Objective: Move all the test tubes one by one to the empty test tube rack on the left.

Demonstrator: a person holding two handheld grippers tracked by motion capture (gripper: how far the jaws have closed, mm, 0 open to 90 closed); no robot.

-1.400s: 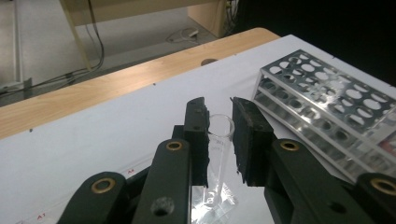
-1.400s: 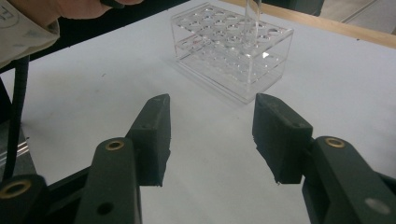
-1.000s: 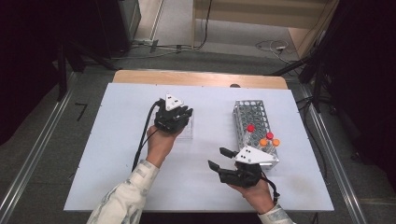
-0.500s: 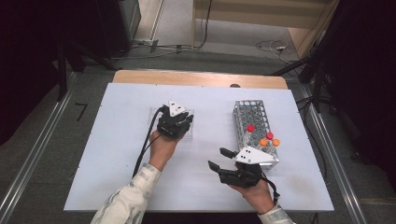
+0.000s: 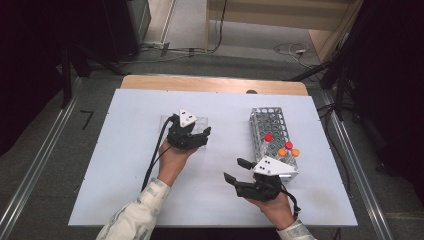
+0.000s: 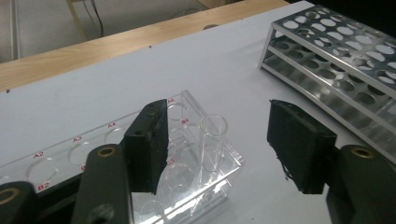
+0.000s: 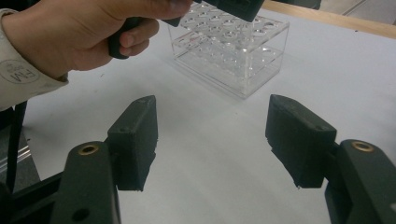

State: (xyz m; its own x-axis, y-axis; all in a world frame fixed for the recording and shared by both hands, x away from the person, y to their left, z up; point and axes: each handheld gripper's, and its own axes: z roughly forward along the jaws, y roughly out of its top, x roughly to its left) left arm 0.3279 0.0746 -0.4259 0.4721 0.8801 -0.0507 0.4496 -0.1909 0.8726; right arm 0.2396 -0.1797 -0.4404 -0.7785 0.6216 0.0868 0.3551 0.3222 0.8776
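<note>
Tube (image 6: 212,147) stands in clear rack (image 6: 187,186) between left gripper (image 6: 219,149) jaws.

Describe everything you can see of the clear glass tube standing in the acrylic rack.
The glass tube is a clear, uncapped cylinder with a round open rim, and looks empty. It stands upright in a hole near the end corner of the clear acrylic rack, whose holes carry red labels. Its top rises above the rack's upper plate. The left gripper is open, its black jaws either side of the tube and not touching it. The metal rack lies apart to one side.
</note>
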